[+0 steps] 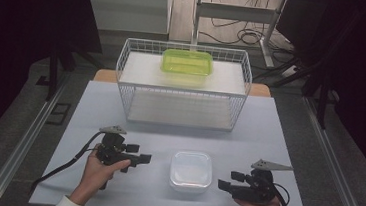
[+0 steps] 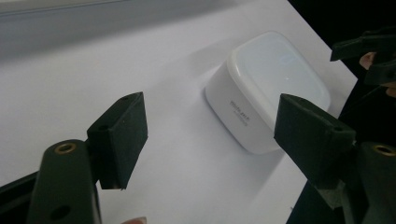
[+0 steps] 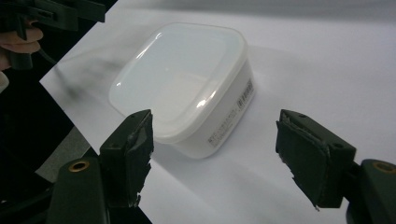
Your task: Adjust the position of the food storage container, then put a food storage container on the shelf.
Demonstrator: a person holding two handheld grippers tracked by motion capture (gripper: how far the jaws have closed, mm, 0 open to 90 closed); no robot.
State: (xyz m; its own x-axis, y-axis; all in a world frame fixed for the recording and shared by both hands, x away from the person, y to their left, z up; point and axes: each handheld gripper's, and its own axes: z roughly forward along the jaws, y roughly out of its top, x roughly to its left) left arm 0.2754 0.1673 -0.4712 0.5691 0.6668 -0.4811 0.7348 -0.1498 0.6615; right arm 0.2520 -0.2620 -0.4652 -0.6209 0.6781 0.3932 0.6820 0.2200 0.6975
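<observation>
A white square container with a closed lid [image 1: 191, 170] sits on the table near its front edge, between my two grippers. My left gripper [image 1: 140, 153] is held to the left of it, pointing toward it, open and empty. In the left gripper view the container [image 2: 268, 88] lies ahead, beyond the open left gripper [image 2: 210, 114], nearer its right-hand jaw. My right gripper [image 1: 230, 180] is to the right of the container, also open with nothing between its jaws. In the right gripper view the container [image 3: 187, 88] lies just beyond the open right gripper [image 3: 215, 123], untouched.
A white wire basket [image 1: 182, 90] stands at the back middle of the white table [image 1: 99, 121], with a green lidded container [image 1: 187, 63] at its back. The table's front edge runs just behind my hands. Dark floor and cables surround the table.
</observation>
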